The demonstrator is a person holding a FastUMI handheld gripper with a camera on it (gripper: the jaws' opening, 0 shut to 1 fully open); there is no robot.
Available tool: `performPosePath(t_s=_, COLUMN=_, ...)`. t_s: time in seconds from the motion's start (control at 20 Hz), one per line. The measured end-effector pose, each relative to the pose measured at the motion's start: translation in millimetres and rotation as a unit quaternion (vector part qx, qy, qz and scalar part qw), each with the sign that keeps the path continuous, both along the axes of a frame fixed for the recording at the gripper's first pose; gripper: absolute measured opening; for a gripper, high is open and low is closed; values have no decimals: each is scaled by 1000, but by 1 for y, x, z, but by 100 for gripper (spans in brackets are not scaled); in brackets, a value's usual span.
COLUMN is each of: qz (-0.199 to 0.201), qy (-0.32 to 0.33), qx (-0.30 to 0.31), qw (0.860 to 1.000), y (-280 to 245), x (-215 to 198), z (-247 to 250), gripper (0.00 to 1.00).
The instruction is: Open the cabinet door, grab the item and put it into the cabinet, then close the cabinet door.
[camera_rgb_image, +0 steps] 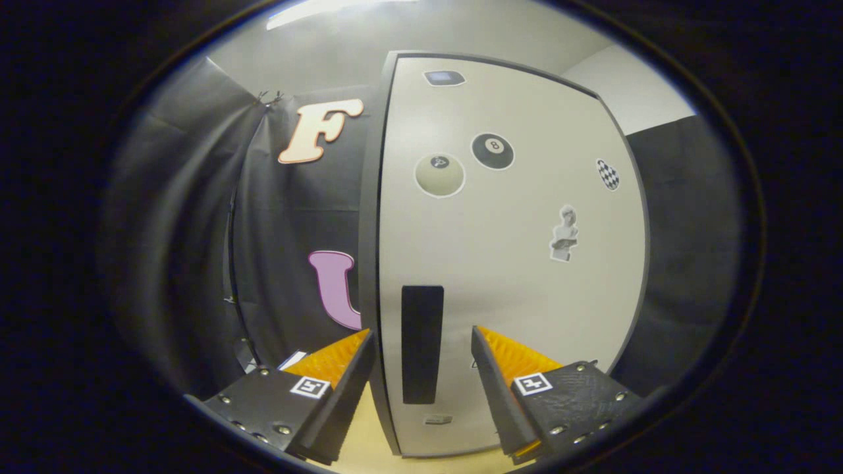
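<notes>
One view, gripper view: gripper (421,349) spread, fingers astride the black handle (421,343) near the left edge of the door (514,263), which looks shut. Contact uncertain. Item not located. Risk: left finger (342,368) sits past the door edge, so closing may pinch the edge instead and slip off.

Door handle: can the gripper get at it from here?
Probably yes. The gripper is open, its fingers on either side of the black handle on the closed cabinet door. Nothing is in between, though I can't tell how far ahead the handle is.
</notes>
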State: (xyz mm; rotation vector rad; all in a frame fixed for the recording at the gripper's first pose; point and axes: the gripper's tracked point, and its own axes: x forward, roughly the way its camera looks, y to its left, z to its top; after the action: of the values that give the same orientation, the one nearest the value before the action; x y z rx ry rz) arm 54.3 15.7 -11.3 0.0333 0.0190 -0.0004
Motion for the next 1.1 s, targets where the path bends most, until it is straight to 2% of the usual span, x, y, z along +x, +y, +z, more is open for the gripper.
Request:
performPosePath(t_s=0.05, qz=-9, qy=0, qx=-1, qw=1000, y=-3, x=3, z=0, gripper=86)
performPosePath(t_s=0.15, qz=-7, qy=-1, qx=-1, qw=1000, y=-2, x=9, z=-1, gripper=72)
performPosePath(t_s=0.55, qz=-7, qy=11, qx=-25, qw=1000, y=3, x=20, z=-15, gripper=71)
performPosePath(t_s=0.8, qz=-8, qy=10, qx=-14, qw=1000, y=0, x=25, z=-15, gripper=71)
performPosePath(t_s=0.9, qz=-14, qy=-3, qx=-9, qw=1000, y=-1, x=30, z=-11, gripper=47)
performPosePath(t_s=1.05, qz=-9, qy=-15, qx=-25, qw=1000, y=2, x=25, z=-11, gripper=43)
performPosePath(t_s=1.1, qz=-11, qy=-13, qx=-23, qw=1000, y=5, x=30, z=-9, gripper=30)
